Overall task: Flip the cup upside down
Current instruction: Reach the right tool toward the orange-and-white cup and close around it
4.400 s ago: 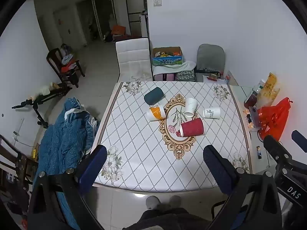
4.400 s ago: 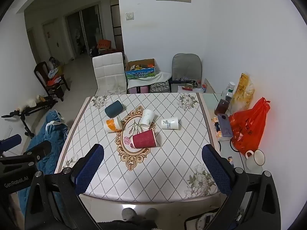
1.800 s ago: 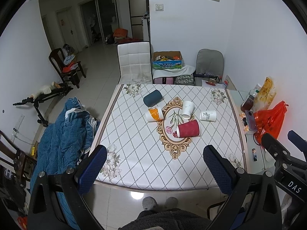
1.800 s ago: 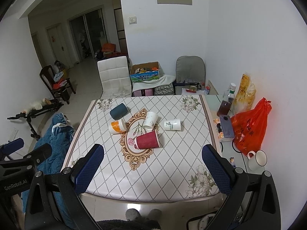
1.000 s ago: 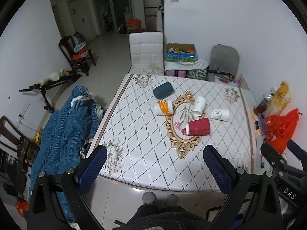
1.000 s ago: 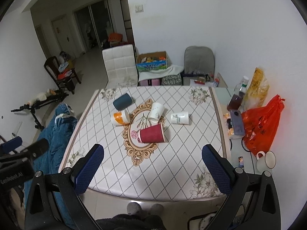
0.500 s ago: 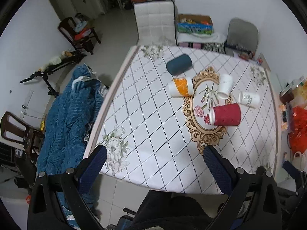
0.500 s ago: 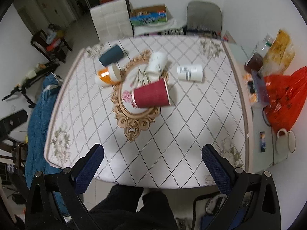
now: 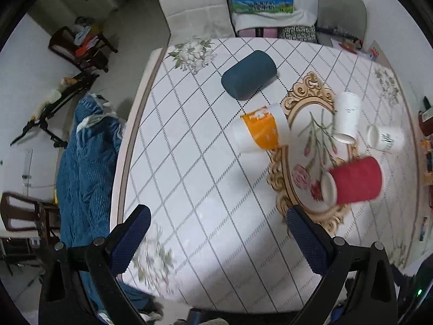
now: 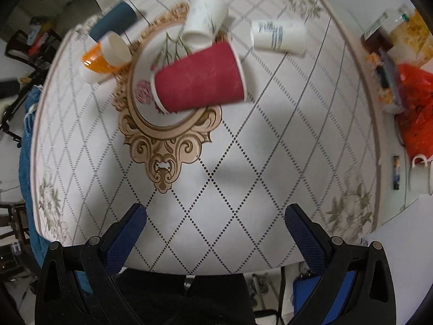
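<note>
Five cups lie tipped mid-bench [image 10: 243, 162], the red cup [image 10: 200, 80] nearest; left claw [image 9: 216, 233] and right claw [image 10: 216, 227] gape wide, empty.

Both wrist views high above, angled down, sharing table [image 9: 189, 189]

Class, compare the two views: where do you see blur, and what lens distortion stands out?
Left wrist view: mild smear on the red cup, sharper dark blue cup. Right wrist view: heavier motion blur across the red cup and cups behind it. Both views: fisheye bends the table edges, with dark corners.
</note>
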Demonstrator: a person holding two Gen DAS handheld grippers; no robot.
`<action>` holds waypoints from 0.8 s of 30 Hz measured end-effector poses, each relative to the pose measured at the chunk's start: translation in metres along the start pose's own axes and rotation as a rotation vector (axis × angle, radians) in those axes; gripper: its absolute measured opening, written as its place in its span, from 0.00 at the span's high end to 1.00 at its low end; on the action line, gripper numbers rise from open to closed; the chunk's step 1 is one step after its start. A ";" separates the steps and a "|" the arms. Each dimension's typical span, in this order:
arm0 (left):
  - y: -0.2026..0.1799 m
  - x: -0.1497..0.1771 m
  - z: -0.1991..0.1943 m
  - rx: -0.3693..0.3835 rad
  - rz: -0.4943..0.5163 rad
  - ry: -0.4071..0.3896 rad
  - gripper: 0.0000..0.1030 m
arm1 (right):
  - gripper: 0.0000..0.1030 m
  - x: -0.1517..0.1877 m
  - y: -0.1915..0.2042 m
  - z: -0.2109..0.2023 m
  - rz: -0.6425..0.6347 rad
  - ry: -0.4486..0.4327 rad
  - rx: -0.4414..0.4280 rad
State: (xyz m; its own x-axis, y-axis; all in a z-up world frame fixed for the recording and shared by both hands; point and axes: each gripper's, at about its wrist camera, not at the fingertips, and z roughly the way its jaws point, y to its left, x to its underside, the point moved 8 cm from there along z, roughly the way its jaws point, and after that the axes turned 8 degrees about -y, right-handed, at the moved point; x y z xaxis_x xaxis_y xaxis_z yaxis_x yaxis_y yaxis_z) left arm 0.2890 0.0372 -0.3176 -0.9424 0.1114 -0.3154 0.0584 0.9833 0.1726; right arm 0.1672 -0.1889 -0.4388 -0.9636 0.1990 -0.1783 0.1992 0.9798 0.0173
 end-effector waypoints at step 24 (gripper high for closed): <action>-0.096 -0.071 0.133 0.034 0.943 -0.058 0.01 | 0.00 0.001 0.006 0.084 0.164 0.181 0.060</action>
State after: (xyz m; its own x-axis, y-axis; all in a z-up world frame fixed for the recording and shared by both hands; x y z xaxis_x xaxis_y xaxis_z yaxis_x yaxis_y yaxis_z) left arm 0.3945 -0.0463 -0.4360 -0.4836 0.8689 -0.1051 0.7986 0.4872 0.3533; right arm 0.1825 -0.1839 -0.5218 -0.9326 0.3609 0.0011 0.3608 0.9323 -0.0275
